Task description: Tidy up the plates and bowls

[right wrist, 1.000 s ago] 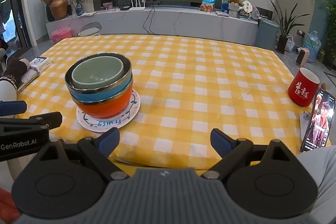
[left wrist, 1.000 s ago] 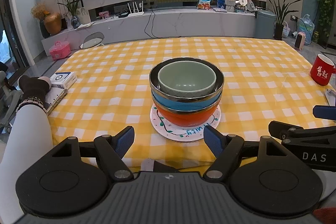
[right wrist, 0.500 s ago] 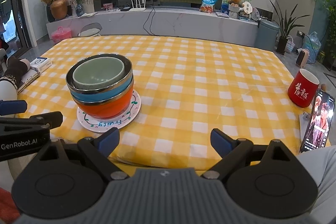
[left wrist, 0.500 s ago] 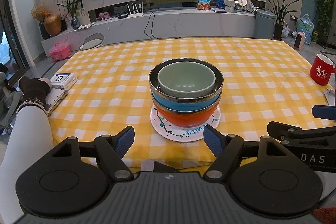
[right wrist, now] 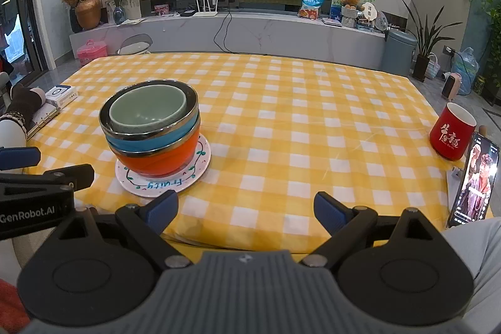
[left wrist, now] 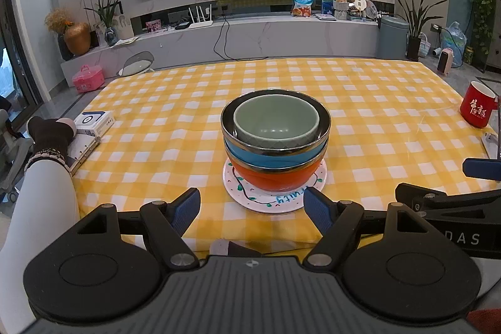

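Nested bowl stack [left wrist: 275, 143] on white plate [left wrist: 250, 197], table's near edge. Dead ahead, 12 o'clock, of left gripper [left wrist: 252, 207]; 10 o'clock of right gripper [right wrist: 245, 210]. Both spread, empty. Left nearer.

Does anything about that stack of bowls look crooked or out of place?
Slightly. The green bowl sits off-centre, toward the left of the blue bowl beneath. The orange bowl rests squarely on the white plate. Nothing is spilled or broken.

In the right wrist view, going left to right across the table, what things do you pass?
White box → stack of bowls on the plate → red mug → phone.
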